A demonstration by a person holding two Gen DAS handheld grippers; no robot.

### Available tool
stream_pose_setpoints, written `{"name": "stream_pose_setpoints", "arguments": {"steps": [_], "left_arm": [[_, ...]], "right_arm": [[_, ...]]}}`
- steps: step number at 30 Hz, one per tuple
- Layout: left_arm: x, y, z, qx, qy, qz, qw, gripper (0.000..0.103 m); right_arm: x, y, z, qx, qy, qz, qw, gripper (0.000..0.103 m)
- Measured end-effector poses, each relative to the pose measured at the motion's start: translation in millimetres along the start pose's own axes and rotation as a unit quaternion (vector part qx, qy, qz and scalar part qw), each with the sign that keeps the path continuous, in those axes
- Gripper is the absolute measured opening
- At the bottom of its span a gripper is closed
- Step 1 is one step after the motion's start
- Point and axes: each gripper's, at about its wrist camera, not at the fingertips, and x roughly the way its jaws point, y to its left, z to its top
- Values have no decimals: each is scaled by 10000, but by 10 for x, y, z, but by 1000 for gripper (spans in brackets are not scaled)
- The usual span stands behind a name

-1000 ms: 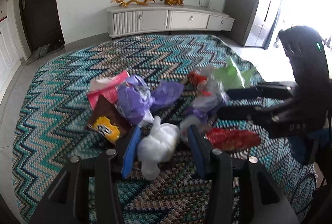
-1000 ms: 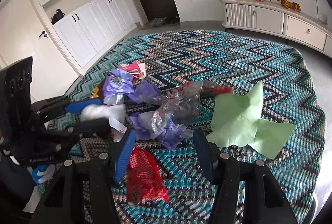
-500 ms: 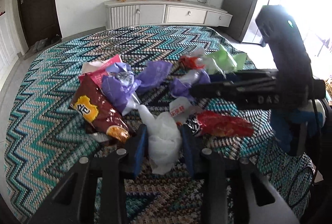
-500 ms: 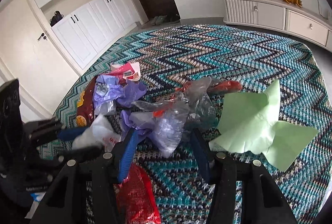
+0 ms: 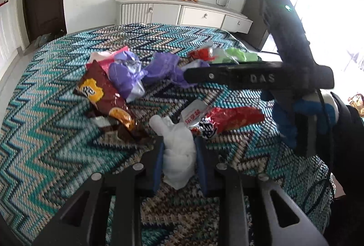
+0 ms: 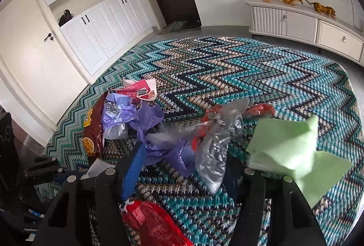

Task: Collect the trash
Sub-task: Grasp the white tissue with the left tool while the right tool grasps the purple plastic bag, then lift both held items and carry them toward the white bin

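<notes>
My left gripper (image 5: 179, 143) is closing, and its blue pads press both sides of a crumpled white plastic wad (image 5: 179, 155) low over the zigzag rug (image 5: 45, 132). My right gripper (image 6: 185, 155) is opening. A purple bag (image 6: 173, 150) and a clear plastic bag (image 6: 213, 148) bunch loosely between its fingers and brush the tips. In the left wrist view the right gripper (image 5: 188, 75) reaches in from the right, held by a blue-gloved hand (image 5: 284, 118). A red wrapper (image 5: 232, 118) lies between the two grippers.
A brown snack bag (image 5: 102, 98), another purple bag (image 5: 125, 77) and a pink-white carton (image 6: 141, 91) lie to the left. Green paper (image 6: 284, 148) lies at the right. A white cabinet (image 5: 182, 13) stands beyond the rug.
The left gripper's fingers narrowed onto the white wad and carried it nearer, away from the pile. The plastic bags between the right fingers bunched up, then spread as those fingers widened.
</notes>
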Motion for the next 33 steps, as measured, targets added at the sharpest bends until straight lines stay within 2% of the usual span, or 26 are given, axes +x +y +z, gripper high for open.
{"name": "stream_pose_setpoints", "arguments": {"steps": [2,3,6,8,13,19,25,33], "left_arm": [[4,-7,-50,-62,13,6,10000,25],[1,2,-70,-108,14,6,9999,24],[-30,9,-109,-207,-8,12,9998,23],[-73,25,-130,-244,-52,28,9997,23],[-283,72,-208,-402,-240,87,9989,21],[-630,36,-239,-491,-565,126,9971,20],[-993,-178,-210,-365,-938,96,9949,20],[-1269,-562,-136,-168,-1288,-198,9913,20]], "right_arm": [[38,-8,3,4,26,53,10000,58],[54,-10,2,4,33,69,10000,48],[56,24,-12,-40,76,174,9998,32],[29,61,-39,-40,118,271,9996,25],[-167,200,-135,-23,129,487,9987,25],[-650,433,-271,48,-243,508,9984,25],[-1360,680,-463,199,-793,512,9953,25],[-2328,831,-994,464,-1407,142,9889,25]]}}
